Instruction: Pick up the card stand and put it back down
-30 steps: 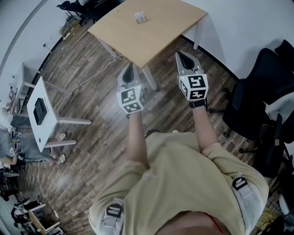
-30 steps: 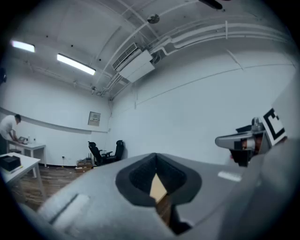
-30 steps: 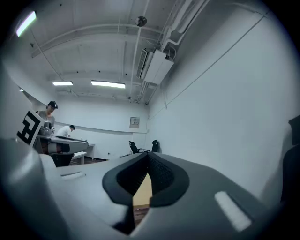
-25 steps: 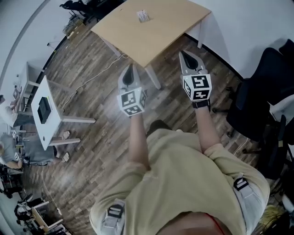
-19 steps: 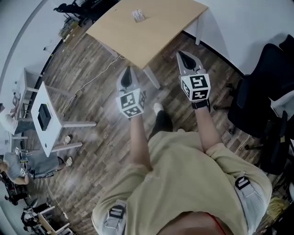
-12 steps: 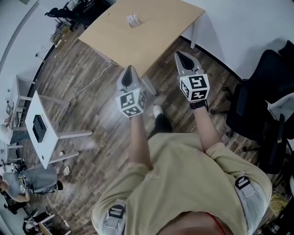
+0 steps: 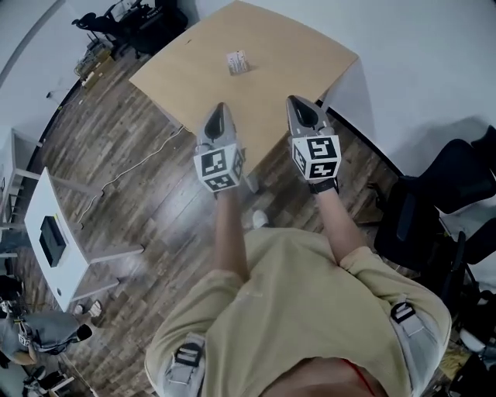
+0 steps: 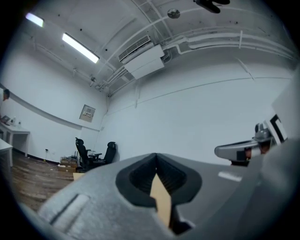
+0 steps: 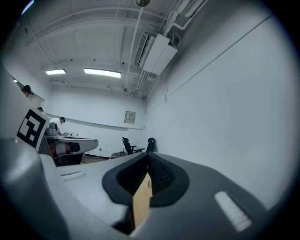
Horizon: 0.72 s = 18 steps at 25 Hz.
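Note:
The card stand point(image 7: 237, 62) is a small white stand holding a printed card, set toward the far side of the light wooden table point(image 7: 294, 54). Both grippers hover side by side over the table's near edge, short of the stand, pointing at it. My left gripper point(image 7: 218, 110) is shut with nothing in it, and my right gripper point(image 7: 299, 102) is likewise shut and empty. In the left gripper view the closed left gripper point(image 8: 156, 157) shows only a sliver of tan tabletop. The right gripper view shows the same for the right gripper point(image 9: 149, 158).
A black office chair point(image 7: 453, 194) stands on the wooden floor at the right. A small white side table point(image 7: 54, 233) carrying a dark device is at the left. More black chairs point(image 7: 128, 15) line the far wall. A white wall runs behind the table.
The person has stepped toward the table. Both grippers, still shut, have gone from above the floor to above the table's near edge, and the card stand is nearer.

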{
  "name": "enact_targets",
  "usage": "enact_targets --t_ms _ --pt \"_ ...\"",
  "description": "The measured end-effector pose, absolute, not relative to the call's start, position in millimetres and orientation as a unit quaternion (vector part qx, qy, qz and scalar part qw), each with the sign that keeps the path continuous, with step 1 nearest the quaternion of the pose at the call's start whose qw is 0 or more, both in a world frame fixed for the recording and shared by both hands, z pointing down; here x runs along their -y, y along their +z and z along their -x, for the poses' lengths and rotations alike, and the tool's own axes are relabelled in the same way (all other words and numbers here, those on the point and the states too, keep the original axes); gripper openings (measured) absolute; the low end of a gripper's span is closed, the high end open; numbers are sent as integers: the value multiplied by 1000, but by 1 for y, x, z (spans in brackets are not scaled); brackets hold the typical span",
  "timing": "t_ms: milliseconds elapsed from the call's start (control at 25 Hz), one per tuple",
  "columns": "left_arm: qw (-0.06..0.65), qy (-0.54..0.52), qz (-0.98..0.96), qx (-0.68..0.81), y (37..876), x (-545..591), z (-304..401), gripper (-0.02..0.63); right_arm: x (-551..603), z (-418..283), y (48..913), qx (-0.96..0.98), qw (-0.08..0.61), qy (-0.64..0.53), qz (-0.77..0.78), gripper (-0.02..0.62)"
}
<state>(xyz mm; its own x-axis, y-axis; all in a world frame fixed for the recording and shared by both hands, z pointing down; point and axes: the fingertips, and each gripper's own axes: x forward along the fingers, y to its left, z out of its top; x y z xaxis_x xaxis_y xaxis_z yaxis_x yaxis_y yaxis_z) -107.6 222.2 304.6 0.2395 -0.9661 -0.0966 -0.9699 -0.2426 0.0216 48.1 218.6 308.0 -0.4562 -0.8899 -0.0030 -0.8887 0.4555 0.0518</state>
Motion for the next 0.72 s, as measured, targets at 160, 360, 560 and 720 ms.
enact_targets --t_ms 160,360,560,720 --pt "22 36 789 -613 313 -172 144 -1 -168 -15 315 851 14 -17 -525 3" --pt "-4 11 794 -607 349 -135 179 -2 -133 16 341 850 39 -8 -525 3" --pt "-30 12 800 -599 381 -105 195 -2 -95 22 370 853 59 19 -519 3" --pt "-29 -15 792 -609 394 -80 211 -2 -60 36 381 856 50 33 -513 3"
